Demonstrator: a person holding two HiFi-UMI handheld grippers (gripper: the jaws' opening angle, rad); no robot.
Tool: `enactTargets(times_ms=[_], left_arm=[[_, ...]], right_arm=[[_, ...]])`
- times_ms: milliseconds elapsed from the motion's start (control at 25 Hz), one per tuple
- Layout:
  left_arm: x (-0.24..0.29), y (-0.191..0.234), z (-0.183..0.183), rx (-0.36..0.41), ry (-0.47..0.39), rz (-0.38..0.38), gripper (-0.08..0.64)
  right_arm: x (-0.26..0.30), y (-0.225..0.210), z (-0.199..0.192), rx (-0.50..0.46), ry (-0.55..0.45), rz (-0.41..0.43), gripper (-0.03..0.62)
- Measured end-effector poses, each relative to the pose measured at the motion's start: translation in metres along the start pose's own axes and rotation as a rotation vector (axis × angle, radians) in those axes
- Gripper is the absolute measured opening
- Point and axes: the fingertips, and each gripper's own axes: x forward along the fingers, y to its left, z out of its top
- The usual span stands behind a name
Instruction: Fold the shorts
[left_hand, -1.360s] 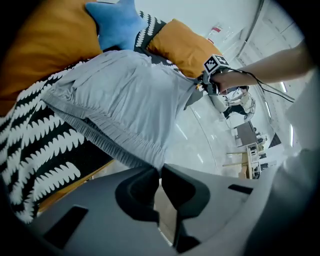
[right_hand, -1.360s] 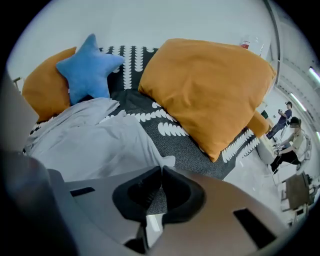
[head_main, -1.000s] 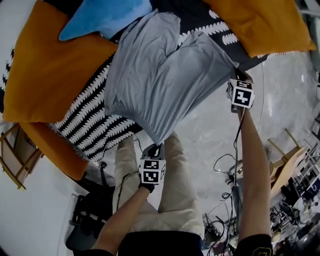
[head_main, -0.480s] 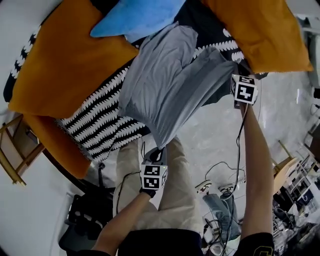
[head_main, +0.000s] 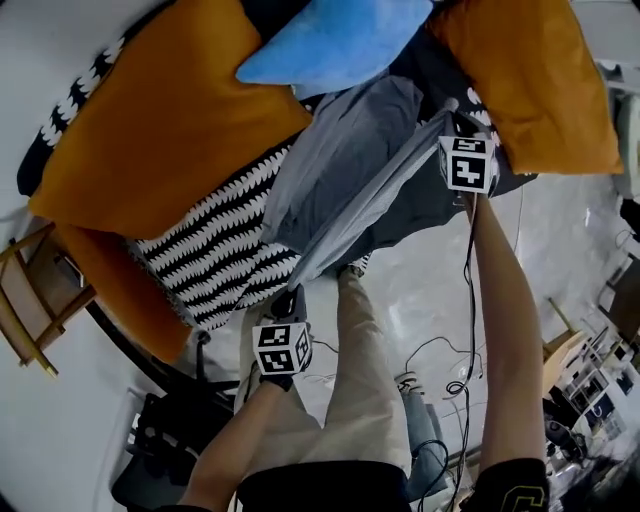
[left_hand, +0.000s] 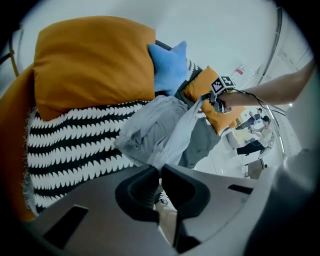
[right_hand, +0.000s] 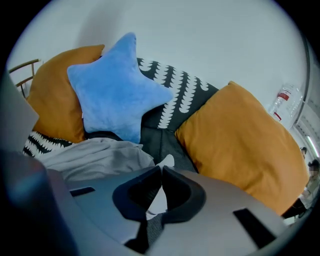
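Both grippers pinch the grey shorts (head_main: 345, 170) by one edge. The left gripper (head_main: 290, 298) has its fingers closed tight on one end of that edge. The right gripper (head_main: 455, 118) is closed the same way on the other end, with a pale tuft of cloth showing between its fingers in its own view (right_hand: 161, 172). The left gripper view (left_hand: 159, 170) shows the cloth running from its fingers straight across to the right one.

The held edge is pulled into a taut band between the two hands, while the rest of the shorts sags away from it onto the striped cover (head_main: 215, 245) of the couch. It lies below the blue star cushion (head_main: 335, 40) and between the two orange cushions (head_main: 170, 110). Holding it stretched like this likely keeps the cloth from bunching, so it can be laid flat or doubled over on the couch. No clean fold is visible yet.

A second ago the shorts hung as a broad, open sheet, with the lower part out past the couch edge over the floor. Now they are seen nearly edge-on and sit farther in over the couch. The right gripper has come from above the floor to beside the right orange cushion. The left gripper has come closer to the couch edge. Both grips are unchanged.
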Motion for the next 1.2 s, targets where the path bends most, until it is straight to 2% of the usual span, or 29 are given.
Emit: enactTargets(times_ms=[280,520,560,600,640,720,800,1000,1080,1200], left_arm=[[-0.002,0.045,0.035,-0.054,-0.041,0.032,0.028],[0.004,0.091,0.050,-0.089,-0.064,0.076,0.028],[0.004,0.100,0.054,-0.090,-0.074,0.106,0.028],[0.003,0.109,0.057,-0.085,-0.084,0.142,0.035],[0.001,0.116,0.059,-0.075,-0.090,0.174,0.100],[-0.003,0.124,0.062,-0.063,-0.092,0.207,0.101],[-0.007,0.128,0.064,-0.056,-0.096,0.220,0.091],[-0.009,0.126,0.077,0.030,-0.100,0.219,0.102],[-0.008,0.121,0.095,0.105,-0.096,0.186,0.134],[-0.002,0.107,0.133,0.259,-0.065,0.109,0.225]], right_arm=[[0.033,0.056,0.054,0.002,-0.021,0.041,0.026],[0.058,0.094,0.084,0.108,-0.049,0.068,0.033],[0.061,0.100,0.088,0.131,-0.051,0.073,0.112],[0.064,0.105,0.089,0.157,-0.048,0.086,0.259],[0.065,0.109,0.089,0.186,-0.044,0.102,0.258],[0.062,0.107,0.086,0.237,-0.048,0.123,0.274],[0.055,0.099,0.082,0.268,-0.061,0.125,0.329],[0.036,0.072,0.074,0.323,-0.076,0.113,0.330],[0.024,0.066,0.064,0.353,-0.074,0.117,0.330],[-0.003,0.063,0.033,0.429,-0.058,0.113,0.330]])
